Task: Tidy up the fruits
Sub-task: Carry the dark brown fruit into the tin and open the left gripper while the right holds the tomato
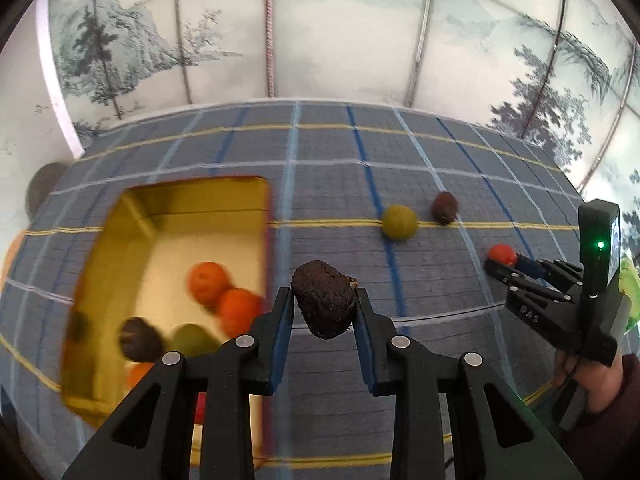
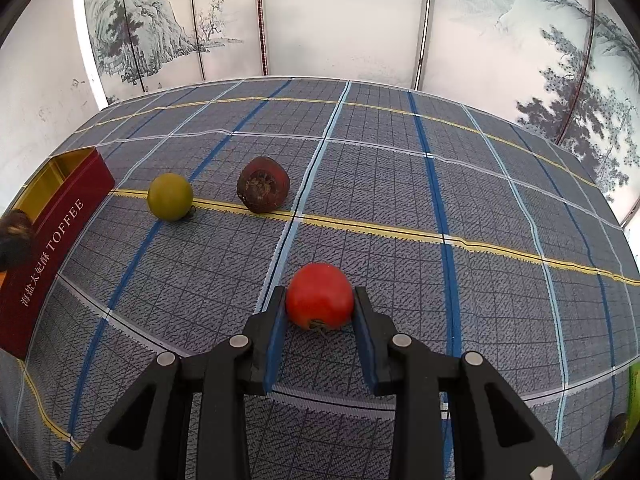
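My left gripper (image 1: 324, 304) is clamped on a dark brown wrinkled fruit (image 1: 324, 300), carried clear of the plaid cloth (image 1: 440, 184) and just beside the near right edge of the gold-lined tin (image 1: 132, 208). The left wrist view is motion-blurred on that side. Tin contents so far: two orange fruits (image 1: 224, 292), a dark fruit (image 1: 140, 338), a green one (image 1: 192, 338), and more at the near end that I cannot resolve.

My right gripper (image 2: 320, 300) has both pads against a red tomato-like fruit (image 2: 320, 294); whether it is lifted or resting on the cloth I cannot tell.

Loose on the cloth, toward the far side: a yellow-green fruit (image 2: 170, 196) and a dark red-brown fruit (image 2: 263, 190), near each other but apart.

Step in hand, as I judge it: delivery of the brown fruit. Next move calls for travel left over the tin rim, lowering onto bare floor, then release. Tomato follows; two loose pieces remain.
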Action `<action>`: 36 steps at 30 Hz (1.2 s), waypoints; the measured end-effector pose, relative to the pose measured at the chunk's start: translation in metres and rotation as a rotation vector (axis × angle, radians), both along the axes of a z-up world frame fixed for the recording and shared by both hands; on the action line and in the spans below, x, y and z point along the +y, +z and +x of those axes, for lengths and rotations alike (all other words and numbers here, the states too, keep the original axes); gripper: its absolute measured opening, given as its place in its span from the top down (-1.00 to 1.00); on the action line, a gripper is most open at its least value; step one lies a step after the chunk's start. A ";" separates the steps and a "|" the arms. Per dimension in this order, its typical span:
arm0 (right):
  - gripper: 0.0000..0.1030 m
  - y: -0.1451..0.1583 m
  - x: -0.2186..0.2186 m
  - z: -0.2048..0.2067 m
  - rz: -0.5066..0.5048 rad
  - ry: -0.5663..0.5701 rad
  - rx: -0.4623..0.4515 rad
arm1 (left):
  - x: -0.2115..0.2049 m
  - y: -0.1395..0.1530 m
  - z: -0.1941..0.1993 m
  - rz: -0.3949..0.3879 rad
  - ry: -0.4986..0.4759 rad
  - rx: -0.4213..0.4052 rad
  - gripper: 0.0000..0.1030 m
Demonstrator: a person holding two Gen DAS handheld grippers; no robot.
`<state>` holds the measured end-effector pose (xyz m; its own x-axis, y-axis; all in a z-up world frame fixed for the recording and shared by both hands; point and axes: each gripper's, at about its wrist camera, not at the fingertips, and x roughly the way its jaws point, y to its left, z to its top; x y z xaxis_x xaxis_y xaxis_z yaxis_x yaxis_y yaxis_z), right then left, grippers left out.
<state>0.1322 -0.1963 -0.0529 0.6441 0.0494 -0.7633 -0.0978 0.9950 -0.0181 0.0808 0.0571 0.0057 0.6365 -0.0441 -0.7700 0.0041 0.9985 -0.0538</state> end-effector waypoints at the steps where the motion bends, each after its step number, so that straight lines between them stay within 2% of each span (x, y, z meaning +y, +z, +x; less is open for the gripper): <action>1: 0.42 0.000 0.000 0.000 0.000 0.000 0.000 | 0.007 0.003 -0.003 0.007 0.009 -0.007 0.41; 9: 0.42 0.000 0.000 0.000 -0.002 0.000 0.000 | 0.067 0.006 -0.024 0.052 0.097 -0.002 0.41; 19: 0.42 0.000 0.000 0.000 -0.005 -0.001 0.000 | 0.133 -0.013 -0.036 0.016 0.214 0.061 0.41; 36: 0.42 0.000 -0.001 0.000 -0.008 -0.002 0.000 | 0.151 -0.043 -0.041 0.007 0.239 0.141 0.40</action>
